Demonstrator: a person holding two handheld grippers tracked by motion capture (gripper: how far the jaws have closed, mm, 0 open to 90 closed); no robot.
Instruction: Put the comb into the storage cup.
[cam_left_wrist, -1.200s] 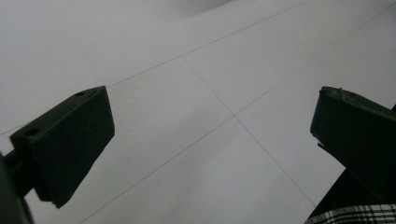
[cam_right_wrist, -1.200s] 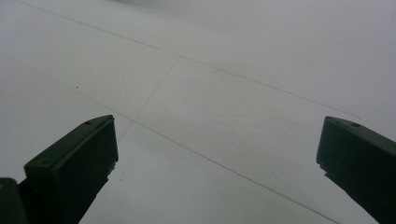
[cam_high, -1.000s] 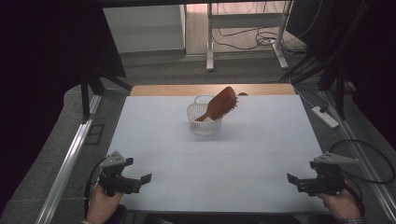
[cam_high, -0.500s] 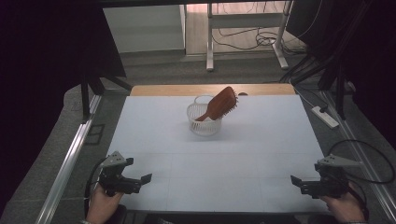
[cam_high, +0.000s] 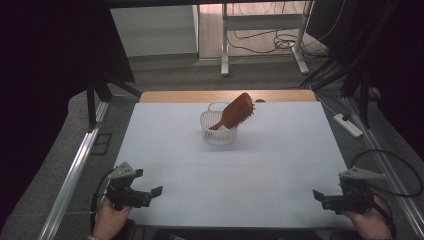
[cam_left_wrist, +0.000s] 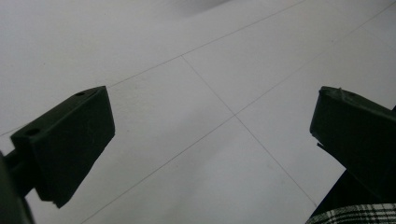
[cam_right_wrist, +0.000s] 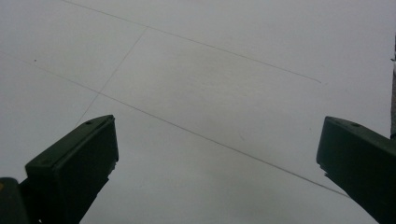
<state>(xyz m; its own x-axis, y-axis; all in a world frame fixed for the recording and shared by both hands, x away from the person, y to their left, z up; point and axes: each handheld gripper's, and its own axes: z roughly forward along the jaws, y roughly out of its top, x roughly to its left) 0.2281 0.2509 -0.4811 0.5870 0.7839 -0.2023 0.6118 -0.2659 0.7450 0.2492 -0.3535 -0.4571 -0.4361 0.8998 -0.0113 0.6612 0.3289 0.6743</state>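
Note:
A red-brown hairbrush (cam_high: 235, 111) leans handle-down in a small white mesh basket (cam_high: 218, 131) at the far middle of the white table (cam_high: 230, 170). My left gripper (cam_high: 150, 194) rests at the near left corner in a hand, far from the basket. Its jaws stand wide apart over bare table in the left gripper view (cam_left_wrist: 210, 149). My right gripper (cam_high: 320, 196) sits at the near right corner, also held in a hand. The right gripper view shows it (cam_right_wrist: 217, 172) open with nothing between the jaws.
A wooden strip (cam_high: 227, 96) runs along the table's far edge. Metal rails (cam_high: 75, 170) flank the left side, and a power strip (cam_high: 348, 125) lies on the floor at the right. Desk legs and cables (cam_high: 270, 45) stand beyond.
The right gripper has slid slightly toward the near right corner. The left gripper, brush and basket have stayed put.

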